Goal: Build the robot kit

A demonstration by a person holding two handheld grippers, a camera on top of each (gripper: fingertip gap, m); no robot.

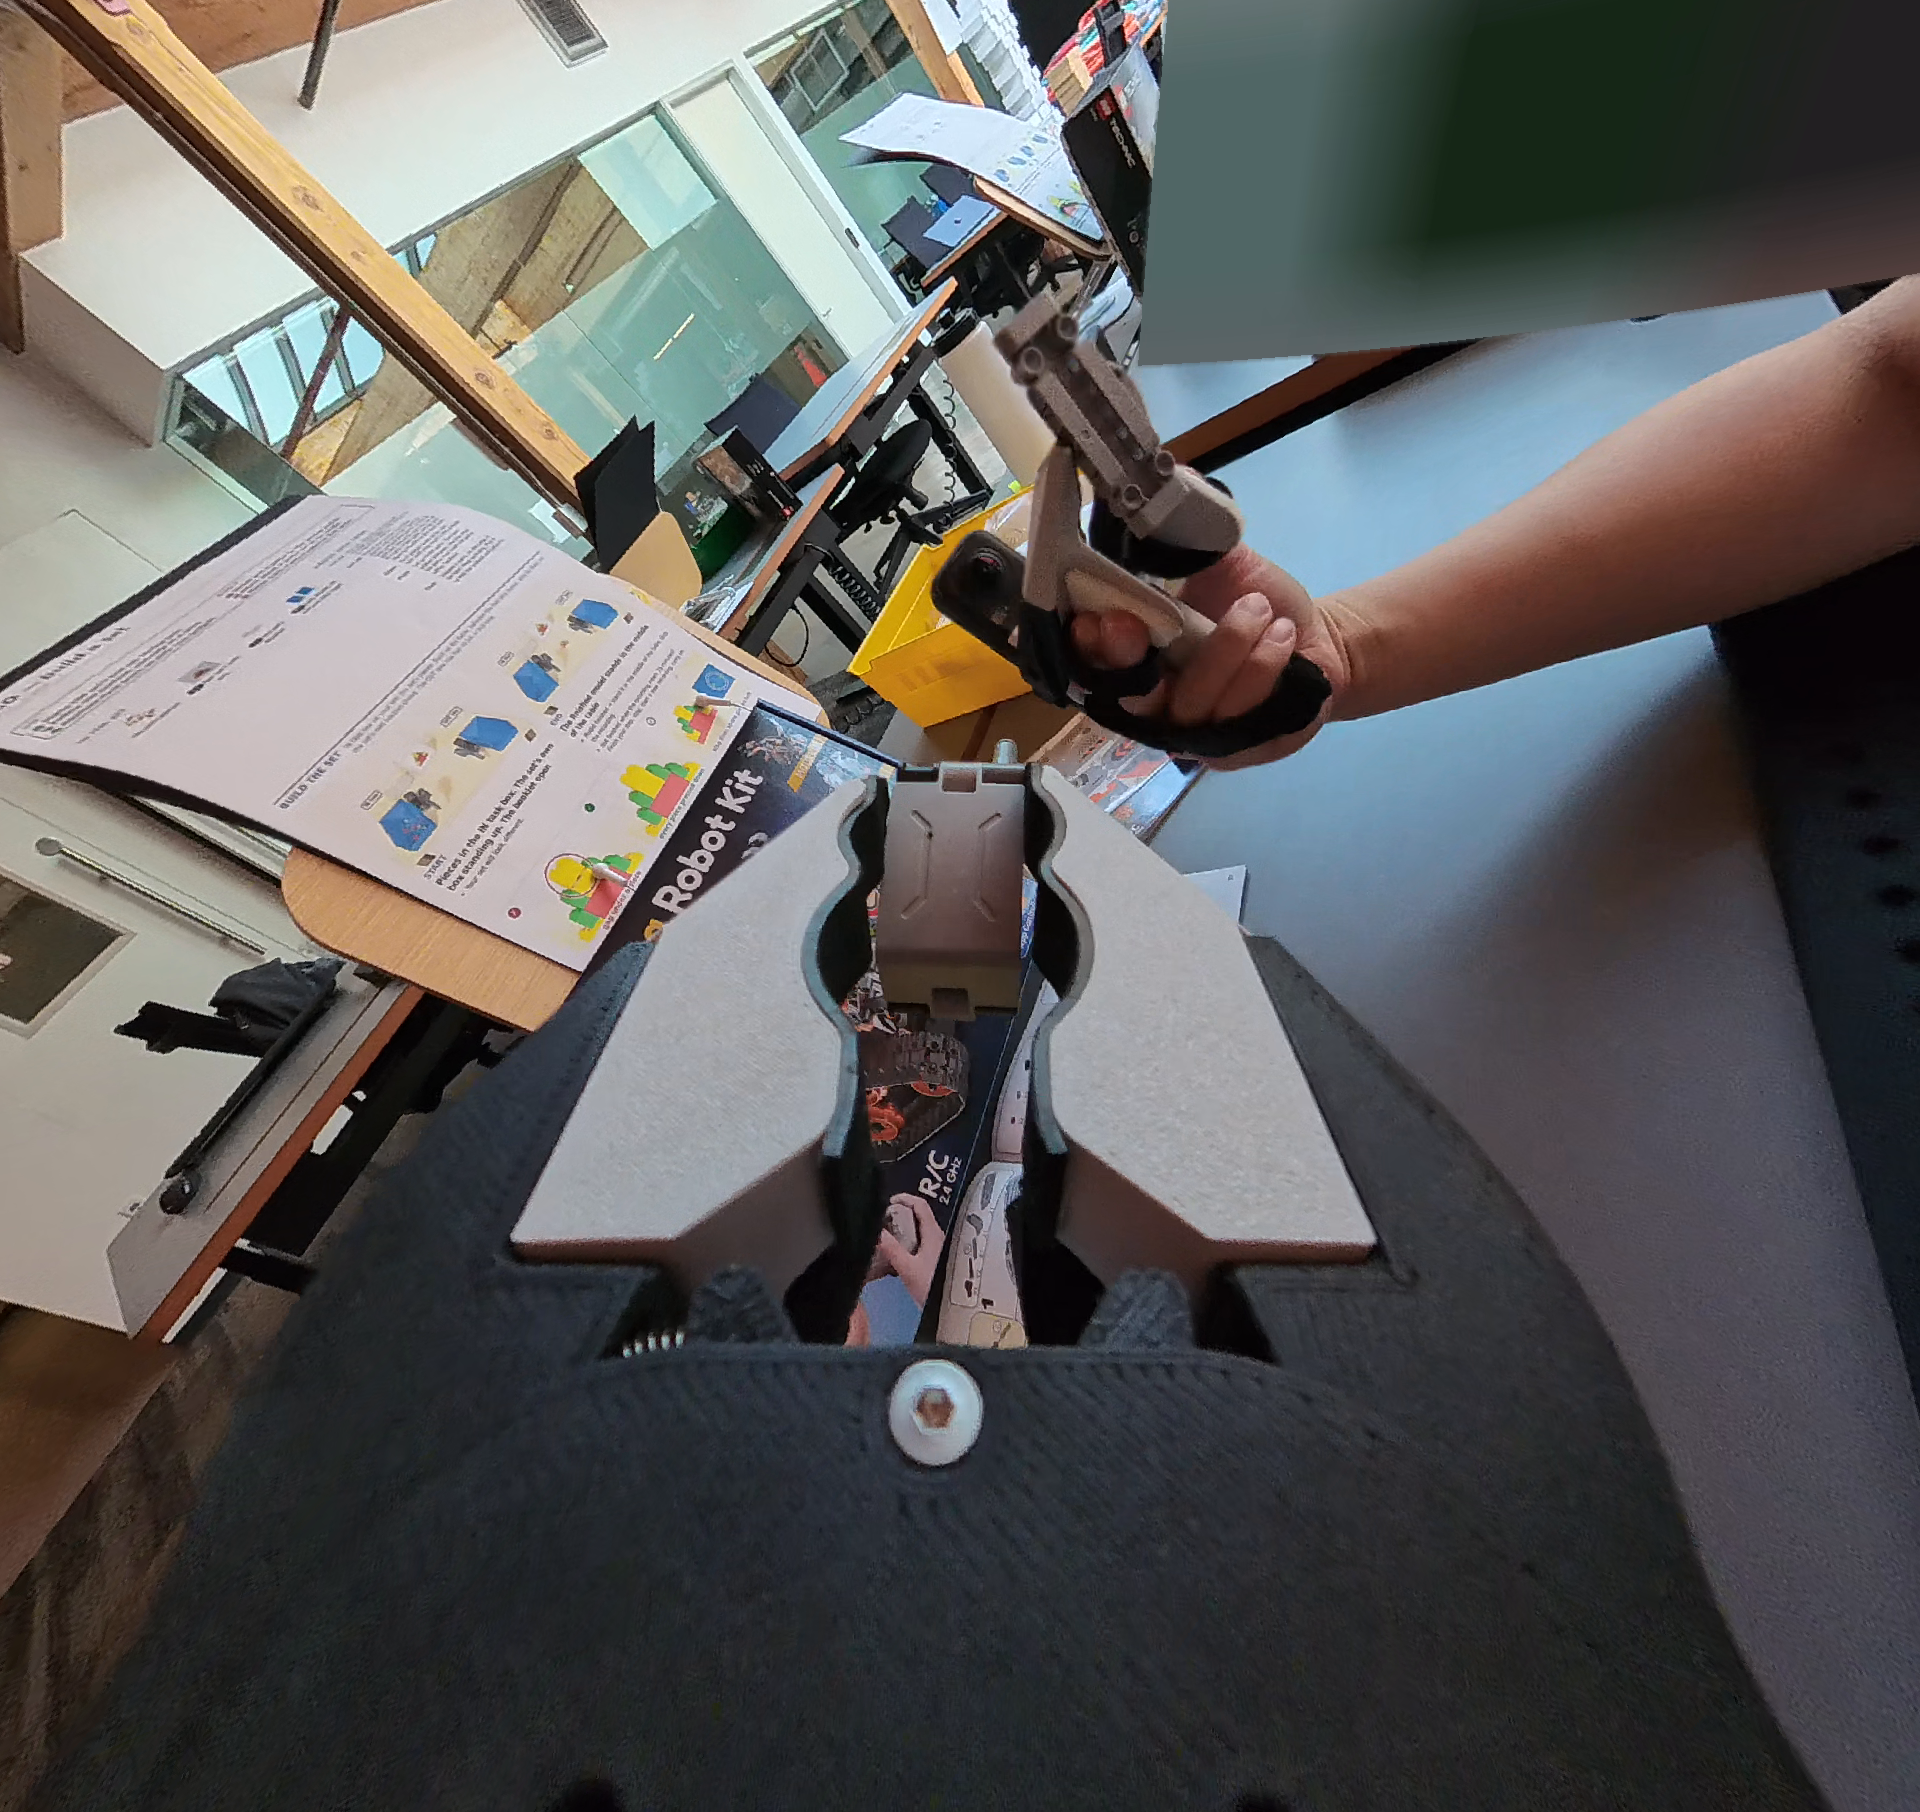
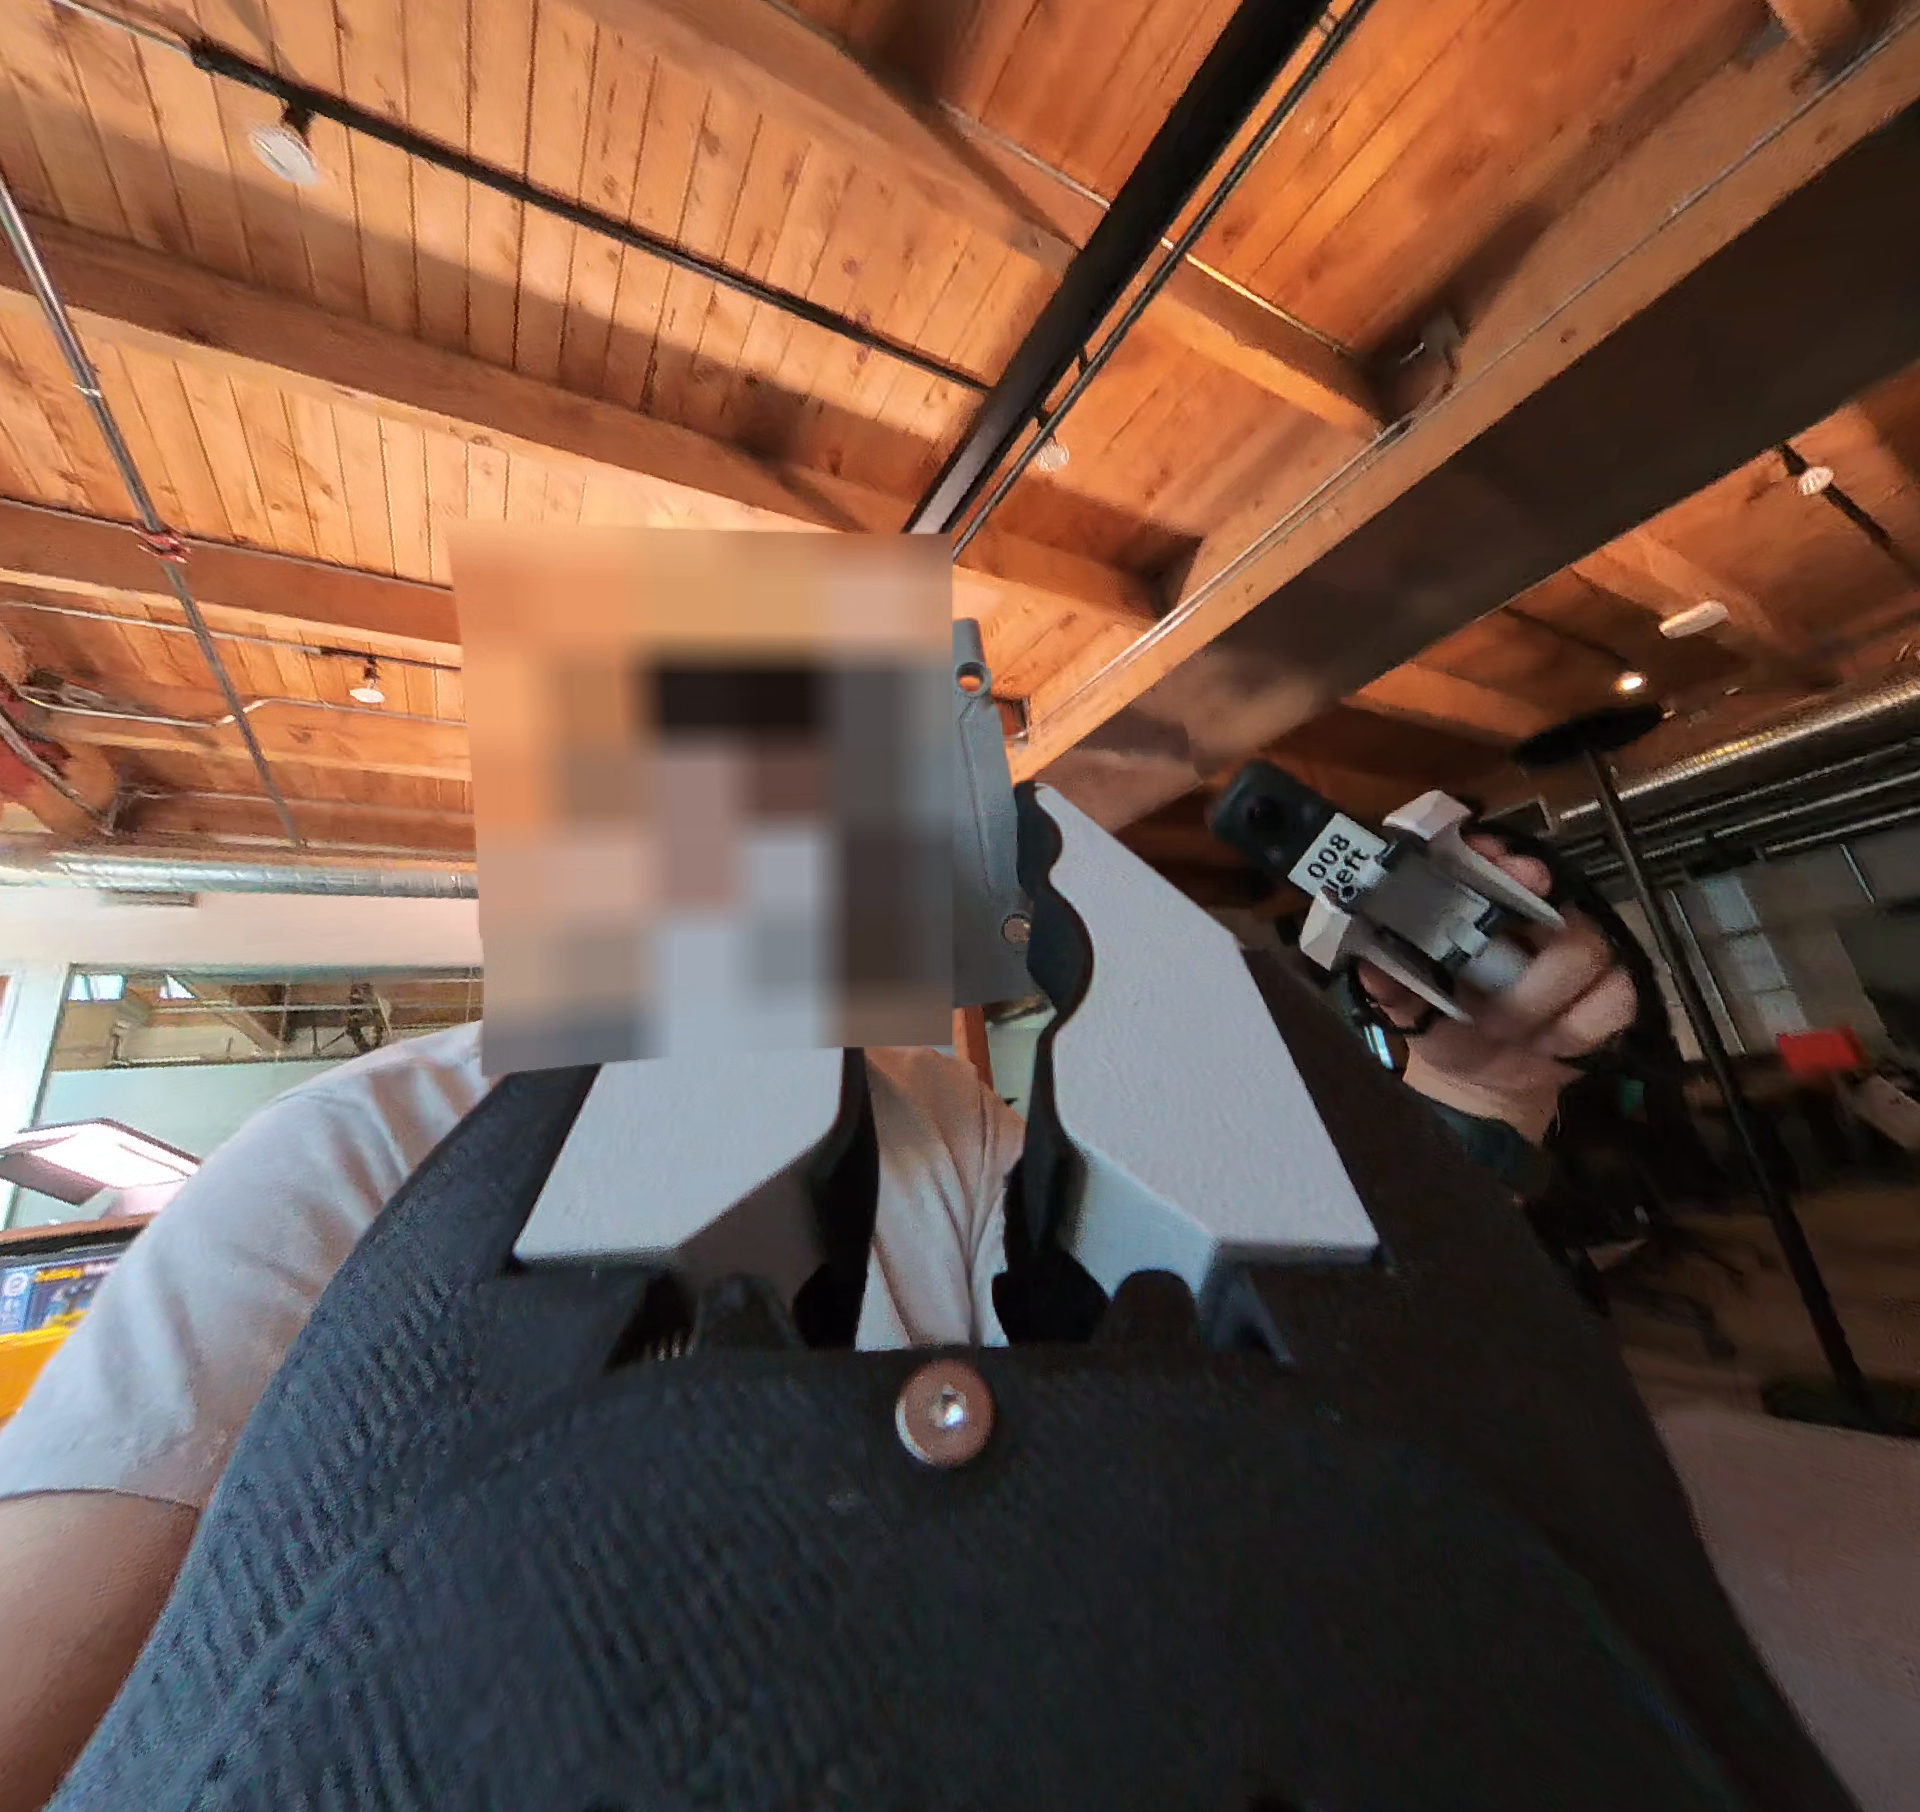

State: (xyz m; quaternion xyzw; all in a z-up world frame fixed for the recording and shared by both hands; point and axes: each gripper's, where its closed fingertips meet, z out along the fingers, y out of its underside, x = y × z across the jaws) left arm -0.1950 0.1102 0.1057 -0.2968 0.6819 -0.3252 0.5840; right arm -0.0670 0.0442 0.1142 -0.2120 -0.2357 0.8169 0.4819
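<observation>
Timber-ceilinged workshop (desks (image 1: pixel 831 401), kit boxes (image 1: pixel 1117 131))

Ahead of you: printed instruction sheet (image 1: pixel 395 682) on wooden board (image 1: pixel 416 941), left. Dark kit box (image 1: pixel 748 827) just right of it, partly under sheet. Yellow bin (image 1: pixel 925 650) farther off. Grey bench (image 1: pixel 1538 931) on right. Black office chair (image 1: pixel 894 474) far. Overhead: wooden plank ceiling (image 2: pixel 623 204), black rail (image 2: pixel 1174 204) crossing it.

Matt grey plastic part (image 1: pixel 951 889), wooden ceiling (image 2: pixel 623 256)
</observation>
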